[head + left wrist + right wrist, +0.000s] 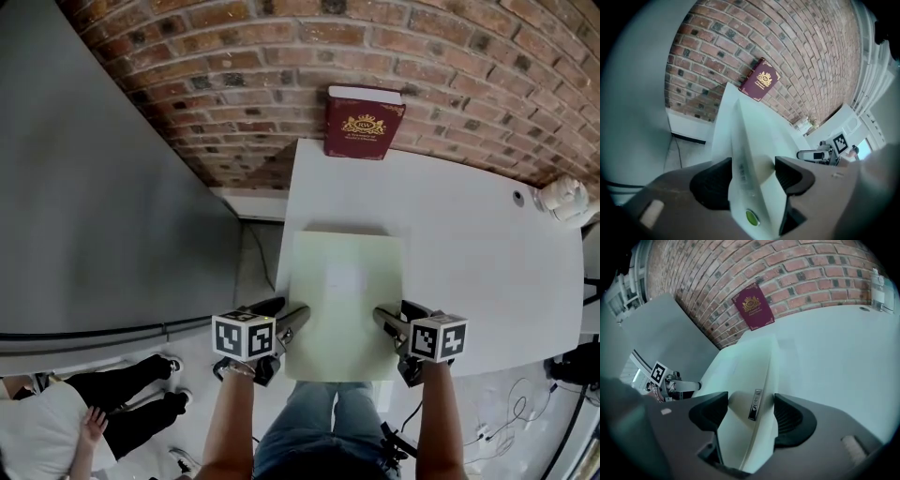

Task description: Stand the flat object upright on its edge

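Note:
A pale green flat box lies flat on the white table, its near end at the table's front edge. My left gripper straddles its left edge, and the right gripper straddles its right edge. In the left gripper view the box's edge runs between the wide jaws of the left gripper. In the right gripper view the box's side, which carries a small label, sits between the jaws of the right gripper. Both stand wide, and I see no squeeze on the box.
A maroon book stands upright against the brick wall at the table's far edge. A clear bottle stands at the far right. A grey panel runs along the left. A person is on the floor at the lower left.

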